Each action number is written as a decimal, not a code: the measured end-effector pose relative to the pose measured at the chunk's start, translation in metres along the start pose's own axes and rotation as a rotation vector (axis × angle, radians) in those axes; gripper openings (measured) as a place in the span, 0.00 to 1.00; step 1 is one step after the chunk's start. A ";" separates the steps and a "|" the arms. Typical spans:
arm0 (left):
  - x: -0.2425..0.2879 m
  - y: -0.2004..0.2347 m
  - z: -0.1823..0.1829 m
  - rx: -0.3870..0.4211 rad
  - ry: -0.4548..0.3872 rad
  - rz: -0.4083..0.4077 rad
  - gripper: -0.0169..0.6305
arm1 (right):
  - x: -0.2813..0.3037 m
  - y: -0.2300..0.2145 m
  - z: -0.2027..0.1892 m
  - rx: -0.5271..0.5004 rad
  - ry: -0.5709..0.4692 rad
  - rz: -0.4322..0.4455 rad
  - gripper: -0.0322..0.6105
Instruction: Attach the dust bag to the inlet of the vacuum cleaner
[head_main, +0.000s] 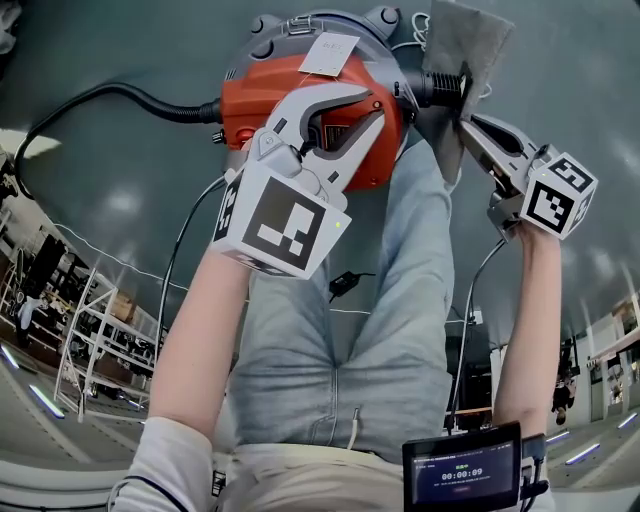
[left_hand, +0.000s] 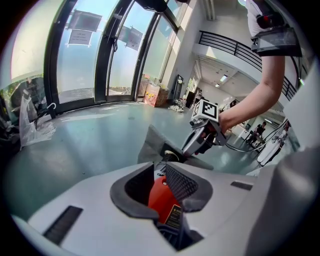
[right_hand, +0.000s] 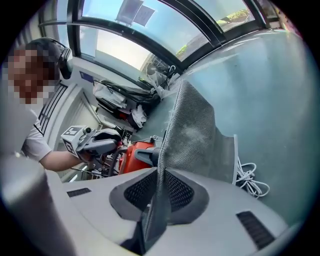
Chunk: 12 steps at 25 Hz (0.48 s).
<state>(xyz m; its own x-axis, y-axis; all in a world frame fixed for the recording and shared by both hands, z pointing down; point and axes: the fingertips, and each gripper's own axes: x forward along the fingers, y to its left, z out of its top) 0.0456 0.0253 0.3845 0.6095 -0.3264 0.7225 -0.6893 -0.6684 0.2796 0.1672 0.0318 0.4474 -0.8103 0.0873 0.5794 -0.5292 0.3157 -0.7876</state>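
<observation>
Dust bag (head_main: 468, 45) is right up against the black inlet (head_main: 438, 88) of the vacuum cleaner (head_main: 260, 90). Collar looks like it's on, but I can't tell if it's fully seated. Right gripper (head_main: 468, 120) jaws pinch the bag's cloth, and left gripper (head_main: 372, 105) jaws clamp the orange body.

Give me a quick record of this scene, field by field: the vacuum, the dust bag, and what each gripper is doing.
vacuum cleaner: orange, on the grey floor, black cord leading off it
inlet: black ribbed port on the body's side
dust bag: grey fabric, up against the inlet; seating unclear
left gripper: fingers closed on the vacuum cleaner's orange body
right gripper: fingers pinching the dust bag
</observation>
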 end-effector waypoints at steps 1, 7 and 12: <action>0.000 0.000 0.000 -0.002 -0.001 0.000 0.15 | 0.002 0.001 0.001 0.000 0.001 -0.008 0.10; -0.002 0.000 0.005 0.004 -0.005 0.007 0.15 | 0.011 0.007 0.005 -0.078 0.062 -0.107 0.09; 0.001 -0.005 0.003 0.005 -0.008 -0.053 0.15 | 0.020 0.023 -0.007 -0.232 0.183 -0.024 0.09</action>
<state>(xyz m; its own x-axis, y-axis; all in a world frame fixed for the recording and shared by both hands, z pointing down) 0.0513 0.0266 0.3823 0.6483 -0.2961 0.7015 -0.6540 -0.6883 0.3139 0.1408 0.0472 0.4427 -0.7285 0.2397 0.6418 -0.4587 0.5252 -0.7168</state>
